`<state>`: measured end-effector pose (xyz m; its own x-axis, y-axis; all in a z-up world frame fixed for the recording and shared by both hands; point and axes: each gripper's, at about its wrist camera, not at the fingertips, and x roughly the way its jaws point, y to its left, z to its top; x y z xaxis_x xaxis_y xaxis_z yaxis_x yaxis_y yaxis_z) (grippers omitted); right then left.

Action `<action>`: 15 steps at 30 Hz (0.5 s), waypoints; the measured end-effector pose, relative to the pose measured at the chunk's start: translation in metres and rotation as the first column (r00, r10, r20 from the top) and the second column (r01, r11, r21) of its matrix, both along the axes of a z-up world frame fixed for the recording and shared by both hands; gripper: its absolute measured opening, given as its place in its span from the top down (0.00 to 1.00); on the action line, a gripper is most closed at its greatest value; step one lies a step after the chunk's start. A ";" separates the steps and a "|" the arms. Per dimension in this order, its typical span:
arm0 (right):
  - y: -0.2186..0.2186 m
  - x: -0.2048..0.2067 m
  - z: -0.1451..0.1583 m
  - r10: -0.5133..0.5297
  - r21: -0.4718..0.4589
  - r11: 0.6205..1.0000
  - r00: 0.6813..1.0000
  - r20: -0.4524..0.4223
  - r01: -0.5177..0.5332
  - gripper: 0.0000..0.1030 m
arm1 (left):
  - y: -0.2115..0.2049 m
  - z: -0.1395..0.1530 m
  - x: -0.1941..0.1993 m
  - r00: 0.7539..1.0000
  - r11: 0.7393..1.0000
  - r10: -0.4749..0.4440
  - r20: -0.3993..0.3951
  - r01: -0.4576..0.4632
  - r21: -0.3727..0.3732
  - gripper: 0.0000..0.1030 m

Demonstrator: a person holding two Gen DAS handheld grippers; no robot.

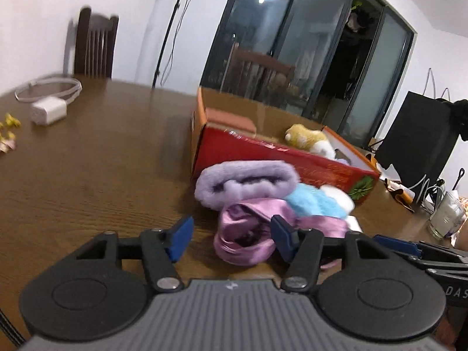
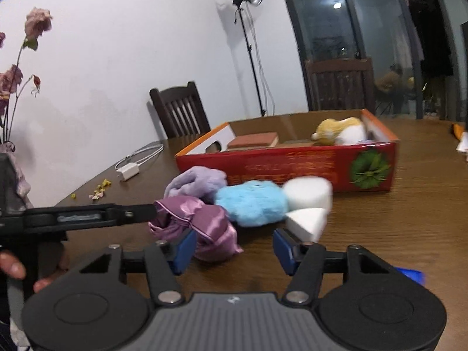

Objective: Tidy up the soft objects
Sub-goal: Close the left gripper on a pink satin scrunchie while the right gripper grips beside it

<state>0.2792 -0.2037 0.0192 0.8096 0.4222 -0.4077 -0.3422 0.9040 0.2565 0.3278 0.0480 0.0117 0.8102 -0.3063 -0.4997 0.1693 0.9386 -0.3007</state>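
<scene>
- Wooden dining table (image 2: pixel 409 219) fills both views, white wall behind.
- Red cardboard box (image 2: pixel 292 163) sits on it, a yellow-and-white plush (image 2: pixel 339 131) inside.
- Just in front: lavender fuzzy item (image 1: pixel 245 182), blue fluffy thing (image 2: pixel 251 206), purple satin scrunchie (image 1: pixel 245 234), white sponge wedges (image 2: pixel 307 204), all bunched together.
- Left gripper (image 1: pixel 231 237) spread wide around the scrunchie; right gripper (image 2: pixel 234 248) spread too, nothing in it.

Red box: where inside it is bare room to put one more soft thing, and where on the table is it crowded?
Inside the red box, the bare cardboard floor lies between the brown block and the yellow-white plush toy. It is crowded before the box's front wall, where the purple fluffy piece, satin cloth, blue fluffy piece and white sponges bunch together.
</scene>
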 end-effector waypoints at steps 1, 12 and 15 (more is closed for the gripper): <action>0.006 0.006 -0.001 0.009 0.006 1.000 1.000 -0.005 -0.009 0.45 | 0.002 -0.003 0.006 1.000 1.000 -0.010 -0.012 0.009 -0.005 0.41; 0.009 0.026 0.001 0.179 0.145 0.977 0.967 -0.179 -0.154 0.85 | 0.011 0.003 -0.024 0.988 0.983 -0.156 -0.019 0.153 -0.099 0.60; -0.022 0.019 -0.002 0.248 0.293 0.941 0.935 -0.254 -0.170 0.85 | 0.011 0.002 -0.041 0.980 0.970 -0.201 -0.009 0.198 -0.142 0.48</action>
